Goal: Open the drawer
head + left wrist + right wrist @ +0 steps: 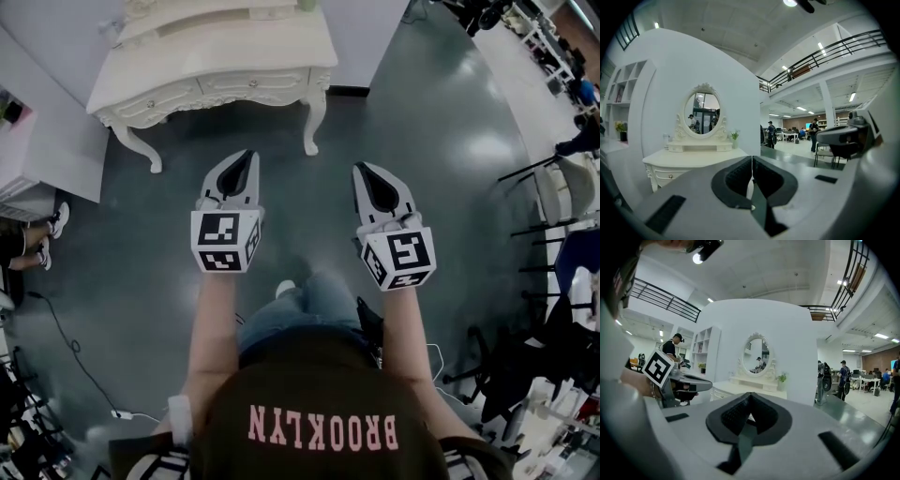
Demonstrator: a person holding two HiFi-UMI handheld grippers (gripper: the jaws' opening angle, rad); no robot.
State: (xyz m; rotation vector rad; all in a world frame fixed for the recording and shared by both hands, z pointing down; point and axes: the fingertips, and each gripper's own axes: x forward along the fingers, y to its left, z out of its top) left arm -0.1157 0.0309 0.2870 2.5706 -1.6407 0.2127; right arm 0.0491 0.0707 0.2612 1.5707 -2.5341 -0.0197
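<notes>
- well, the dark glossy floor (pixel 422 141) takes up most of the head view, and both tools hang above it.
- the white dressing table (pixel 216 66) stands against a white wall, ahead of both grippers and well apart from them.
- its oval mirror (pixel 704 112) rises from the back of the tabletop, up and left of the jaws in the left gripper view.
- the left gripper (pixel 248 153) is held out roughly level, jaws closed tip to tip with nothing between them. it points towards the right part of the table front.
- the right gripper (pixel 361 169) is beside it, also closed on nothing. it sits just right of the table's right-hand leg line.
- the drawer (pixel 253 82) lies in the carved front panel under the tabletop, flush and closed, almost straight ahead of the left gripper's tips and untouched.
- a small potted plant (pixel 735 136) sits at the tabletop's right end.
- a round drawer knob (pixel 670 176) shows low on the left in the left gripper view.
</notes>
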